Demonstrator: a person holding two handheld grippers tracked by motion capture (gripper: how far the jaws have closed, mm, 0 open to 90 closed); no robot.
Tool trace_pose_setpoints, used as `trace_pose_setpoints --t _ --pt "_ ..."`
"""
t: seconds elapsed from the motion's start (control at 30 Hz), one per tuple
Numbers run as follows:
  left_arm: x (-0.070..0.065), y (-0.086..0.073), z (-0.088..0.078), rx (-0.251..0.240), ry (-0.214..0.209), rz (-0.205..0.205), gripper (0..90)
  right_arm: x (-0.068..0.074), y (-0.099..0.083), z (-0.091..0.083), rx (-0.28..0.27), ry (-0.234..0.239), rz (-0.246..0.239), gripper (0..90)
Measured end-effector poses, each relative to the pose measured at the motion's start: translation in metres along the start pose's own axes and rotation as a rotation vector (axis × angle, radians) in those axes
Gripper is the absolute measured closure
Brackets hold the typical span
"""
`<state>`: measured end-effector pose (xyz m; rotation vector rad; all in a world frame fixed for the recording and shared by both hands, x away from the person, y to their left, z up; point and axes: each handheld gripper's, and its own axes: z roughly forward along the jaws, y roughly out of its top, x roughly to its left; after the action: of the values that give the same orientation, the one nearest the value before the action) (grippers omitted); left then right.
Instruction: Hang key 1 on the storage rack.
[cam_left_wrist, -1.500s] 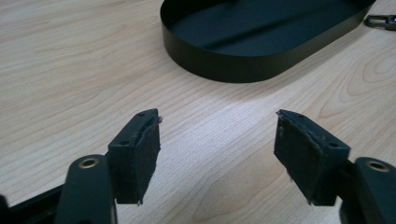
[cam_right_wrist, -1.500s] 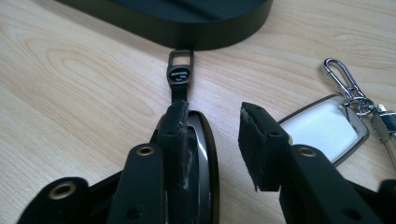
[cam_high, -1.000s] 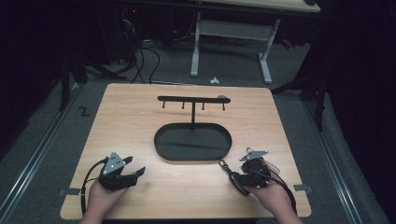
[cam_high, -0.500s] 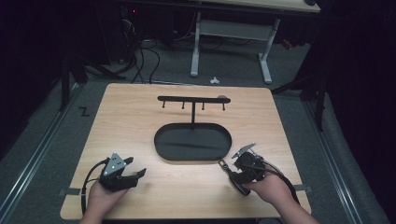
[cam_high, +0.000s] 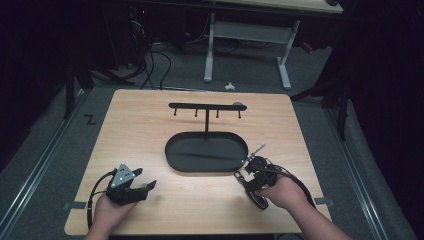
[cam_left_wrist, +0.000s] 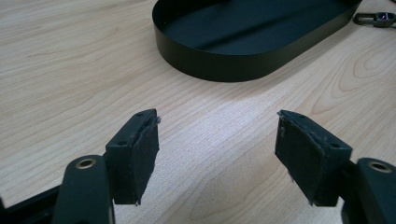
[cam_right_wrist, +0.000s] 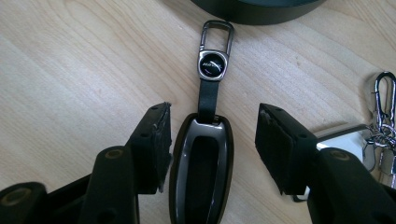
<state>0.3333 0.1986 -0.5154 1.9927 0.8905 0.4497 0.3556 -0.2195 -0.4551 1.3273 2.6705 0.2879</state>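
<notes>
key fob (cam_right_wrist: 201, 163) lies between the open jaws of the right hand-held gripper (cam_right_wrist: 212, 140).

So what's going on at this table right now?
A person works two handheld grippers at a wooden table. The right gripper has just been opening its jaws around a car key fob lying beside the black oval tray. The left gripper rests open, with nothing between its jaws. A hook stand rises from the tray.

Wood table (cam_high: 145, 130): black tray (cam_high: 206, 152), key fob (cam_right_wrist: 201, 163), keys (cam_right_wrist: 380, 126).
</notes>
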Motion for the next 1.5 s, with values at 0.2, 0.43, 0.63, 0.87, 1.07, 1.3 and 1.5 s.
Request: trace_pose_setpoints --t 0.2,0.43,0.63,0.87,1.07,1.3,1.5 --pt "-0.001 0.0 0.0 0.005 -0.006 0.003 30.8 -0.003 0.009 0.01 0.052 0.023 0.01 48.7" --pt "0.0 0.003 0.0 0.001 0.001 -0.018 29.3 -0.002 0.021 0.018 0.089 0.033 0.008 54.5" --pt "0.001 0.003 -0.001 -0.007 0.016 -0.026 28.7 -0.008 0.028 0.027 0.129 0.053 0.011 60.6" --pt "0.0 0.003 -0.002 -0.004 0.02 -0.008 28.5 -0.008 0.03 0.036 0.162 0.057 0.009 67.7" --pt "0.0 0.003 -0.001 -0.004 0.018 -0.006 28.4 -0.006 0.032 0.042 0.2 0.047 -0.017 75.3" --pt "0.0 0.002 -0.002 -0.004 0.005 -0.008 28.5 -0.005 0.034 0.043 0.221 0.05 -0.054 79.7" --pt "-0.003 0.002 -0.001 0.008 -0.008 0.0 28.8 -0.003 0.031 0.041 0.205 0.045 -0.07 80.3"
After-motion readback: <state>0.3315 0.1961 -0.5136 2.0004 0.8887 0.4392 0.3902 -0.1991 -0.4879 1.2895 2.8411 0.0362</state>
